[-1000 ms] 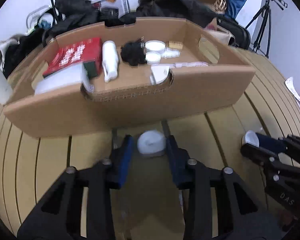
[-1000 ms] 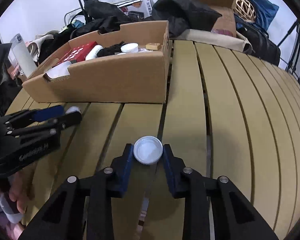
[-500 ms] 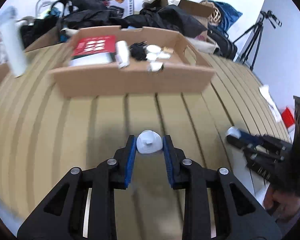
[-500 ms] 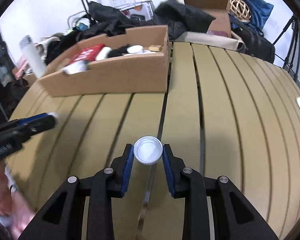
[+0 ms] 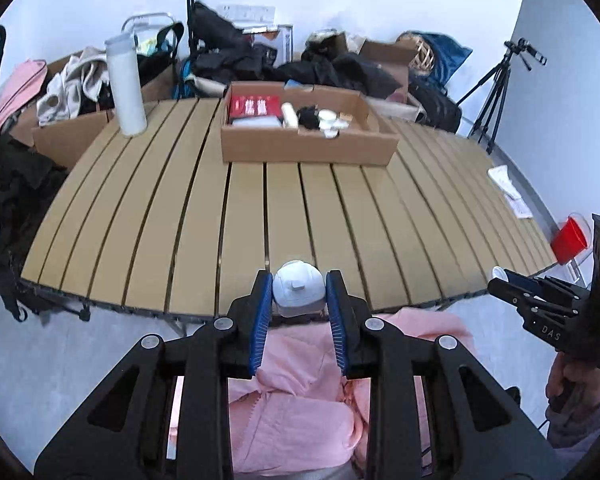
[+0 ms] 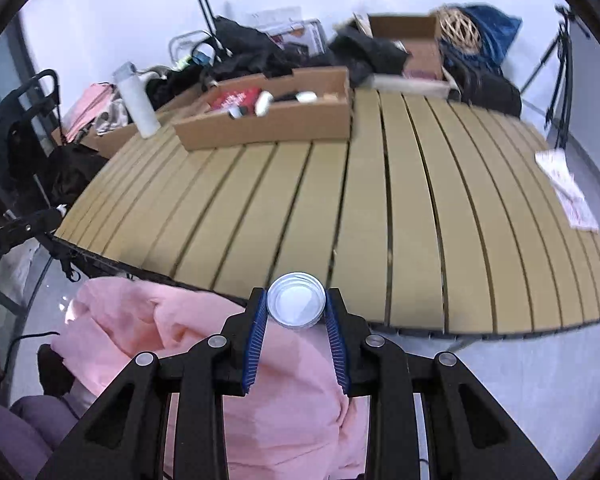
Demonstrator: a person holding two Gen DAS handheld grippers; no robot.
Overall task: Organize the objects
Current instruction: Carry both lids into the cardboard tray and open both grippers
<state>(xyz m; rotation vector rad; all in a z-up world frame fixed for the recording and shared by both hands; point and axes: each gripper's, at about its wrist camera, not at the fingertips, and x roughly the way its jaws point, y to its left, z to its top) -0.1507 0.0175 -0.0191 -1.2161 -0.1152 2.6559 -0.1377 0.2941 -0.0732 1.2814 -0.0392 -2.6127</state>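
Through the left wrist camera I see my left hand-held gripper (image 5: 299, 294) closed to a narrow gap on a small white jar (image 5: 299, 292), its blue finger pads (image 5: 262, 312) pressing both sides. The jar hangs at the near edge of the slatted tabletop (image 5: 204, 216), above pink cloth (image 5: 300, 392) in the foreground. At the far side of the tabletop sits a cardboard box (image 5: 304, 148) holding a red book (image 5: 254, 106), a white bottle (image 5: 289, 115), something black and a few small white pieces. Left of the box stands a tall white cylinder (image 5: 125, 84). At the right edge of this view my right hand-held gripper (image 5: 504, 280) shows side-on, with a white rim just visible at its tip.

Through the right wrist camera the right hand-held gripper (image 6: 296, 308) is also drawn in narrow, clamping a round silver lid (image 6: 296, 306) between its pads (image 6: 256, 328); the lid's hollow side faces the camera. It sits just past the near tabletop (image 6: 380, 200) edge, over the same pink cloth (image 6: 204, 344). The cardboard box (image 6: 268, 124) lies far left on the tabletop, and the white cylinder (image 6: 137, 100) stands to its left. A paper sheet (image 6: 568, 192) lies beyond the tabletop's right edge. The left hand-held gripper's tip (image 6: 46, 218) pokes in at the left.
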